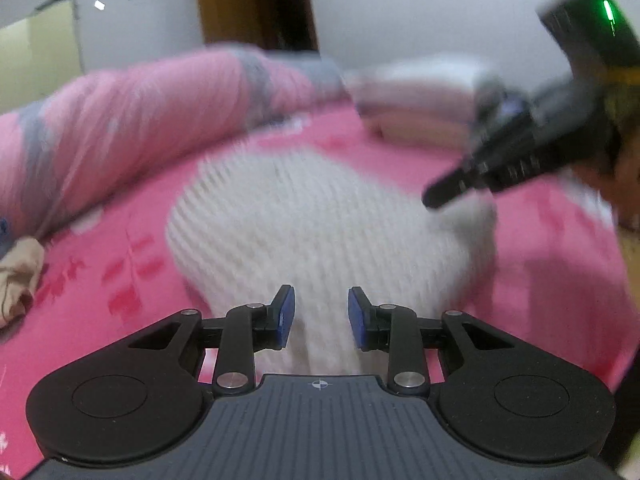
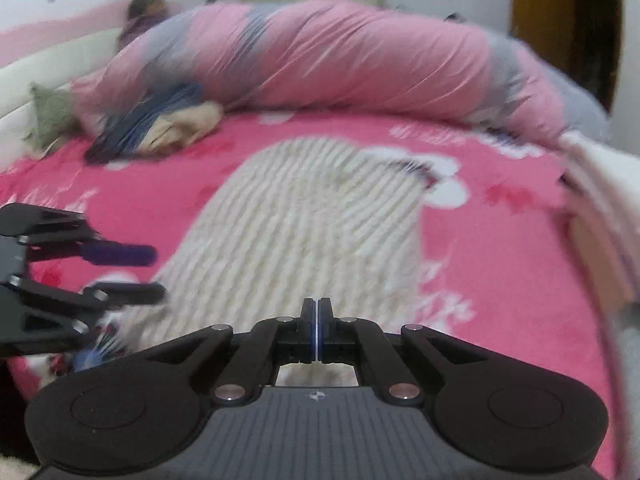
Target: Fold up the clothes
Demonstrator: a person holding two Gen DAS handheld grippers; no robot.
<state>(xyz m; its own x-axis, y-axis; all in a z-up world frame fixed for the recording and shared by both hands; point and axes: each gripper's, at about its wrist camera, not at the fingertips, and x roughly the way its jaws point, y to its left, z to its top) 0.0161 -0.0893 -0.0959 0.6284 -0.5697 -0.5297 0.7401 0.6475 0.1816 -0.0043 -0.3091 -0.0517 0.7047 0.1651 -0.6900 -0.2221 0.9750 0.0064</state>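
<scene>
A white ribbed knit garment (image 1: 312,224) lies on the pink bed sheet (image 1: 120,280); it also shows in the right wrist view (image 2: 316,224). My left gripper (image 1: 321,318) is open, its blue pads apart over the garment's near edge, holding nothing. It shows at the left of the right wrist view (image 2: 152,272). My right gripper (image 2: 316,332) has its jaws pressed together at the garment's near edge; I cannot see cloth between the pads. It shows in the left wrist view (image 1: 436,198), at the garment's right edge. Both views are blurred.
A rolled pink and grey quilt (image 2: 340,64) lies along the far side of the bed. A beige cloth (image 1: 20,276) lies at the left. Blue and beige clothes (image 2: 160,124) are piled by the quilt. Folded pale bedding (image 1: 416,96) sits far right.
</scene>
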